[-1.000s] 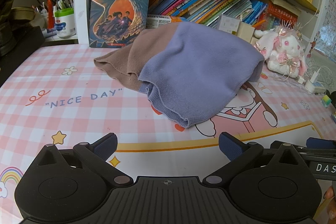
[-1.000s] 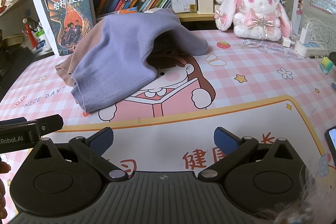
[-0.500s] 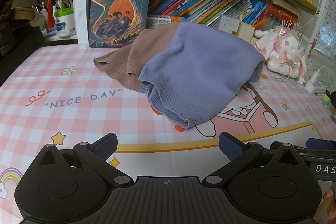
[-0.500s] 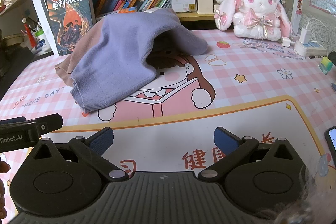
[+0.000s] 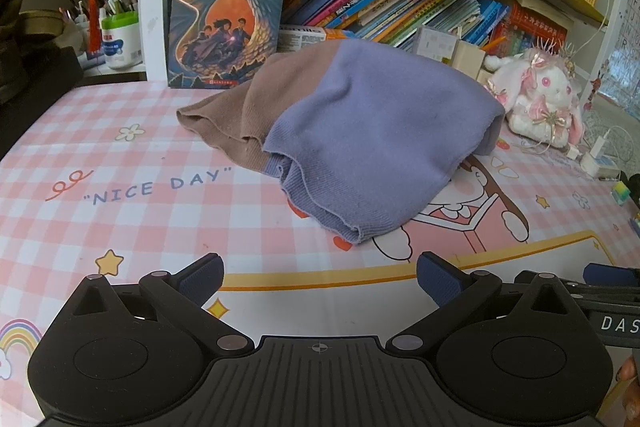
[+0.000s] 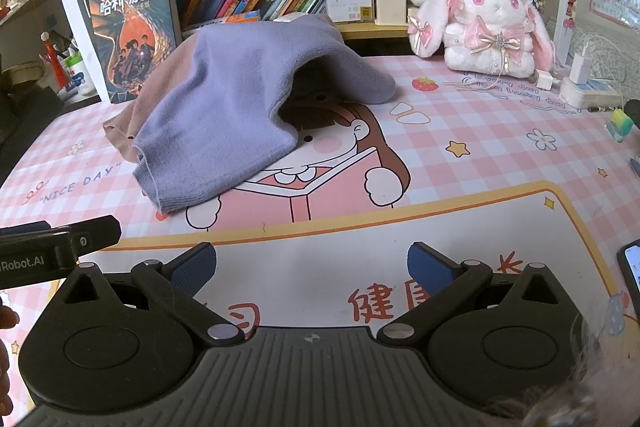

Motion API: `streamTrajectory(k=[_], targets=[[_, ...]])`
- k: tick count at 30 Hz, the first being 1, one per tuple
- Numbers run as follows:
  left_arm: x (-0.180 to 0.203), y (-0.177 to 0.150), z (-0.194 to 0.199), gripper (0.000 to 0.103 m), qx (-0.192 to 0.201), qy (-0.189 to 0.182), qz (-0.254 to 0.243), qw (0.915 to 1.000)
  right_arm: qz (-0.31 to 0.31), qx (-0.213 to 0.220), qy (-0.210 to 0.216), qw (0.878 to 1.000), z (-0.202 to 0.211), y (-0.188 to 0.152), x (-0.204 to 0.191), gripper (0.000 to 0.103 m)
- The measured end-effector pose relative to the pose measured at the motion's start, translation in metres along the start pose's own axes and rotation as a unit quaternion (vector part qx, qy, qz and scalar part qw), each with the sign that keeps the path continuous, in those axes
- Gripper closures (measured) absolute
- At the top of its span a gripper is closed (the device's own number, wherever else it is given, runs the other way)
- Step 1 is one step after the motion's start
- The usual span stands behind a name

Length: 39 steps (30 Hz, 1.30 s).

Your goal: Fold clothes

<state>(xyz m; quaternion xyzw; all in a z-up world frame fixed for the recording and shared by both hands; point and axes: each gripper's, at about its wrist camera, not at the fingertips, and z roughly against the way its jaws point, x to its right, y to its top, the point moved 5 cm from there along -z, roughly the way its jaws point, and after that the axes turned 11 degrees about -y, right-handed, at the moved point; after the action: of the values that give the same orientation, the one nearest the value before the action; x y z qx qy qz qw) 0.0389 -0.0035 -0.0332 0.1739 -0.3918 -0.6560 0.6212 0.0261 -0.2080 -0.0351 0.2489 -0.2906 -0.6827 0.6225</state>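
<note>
Sweater lies bunched mid-counter, draped over smth hidden. Left gripper and right gripper both wide, empty, well short. Grab hem corners (purple ribbed edge), pull flat first.

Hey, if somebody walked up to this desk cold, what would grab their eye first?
Probably the lilac and tan knitted garment heaped in a mound mid-desk on the pink checked cartoon mat. Next, the white plush rabbit with pink bows at the back right, and the dragon-cover book standing behind the garment.
</note>
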Motion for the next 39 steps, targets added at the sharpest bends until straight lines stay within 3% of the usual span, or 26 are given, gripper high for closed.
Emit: streamTrajectory(k=[22,32,39], targets=[[0.005,-0.003,-0.009,0.0,-0.019,-0.015,0.005,0.9997,-0.003,-0.013,0.006,1.0,-0.008,-0.002,0.002,0.0],[0.034,-0.003,-0.023,0.0,-0.021,0.019,0.007,0.9996,-0.015,-0.035,0.032,0.999,-0.025,0.004,0.034,0.0],[0.07,0.002,-0.038,0.0,-0.022,0.05,-0.03,0.998,-0.043,-0.057,0.061,0.996,-0.042,0.011,0.075,0.0]])
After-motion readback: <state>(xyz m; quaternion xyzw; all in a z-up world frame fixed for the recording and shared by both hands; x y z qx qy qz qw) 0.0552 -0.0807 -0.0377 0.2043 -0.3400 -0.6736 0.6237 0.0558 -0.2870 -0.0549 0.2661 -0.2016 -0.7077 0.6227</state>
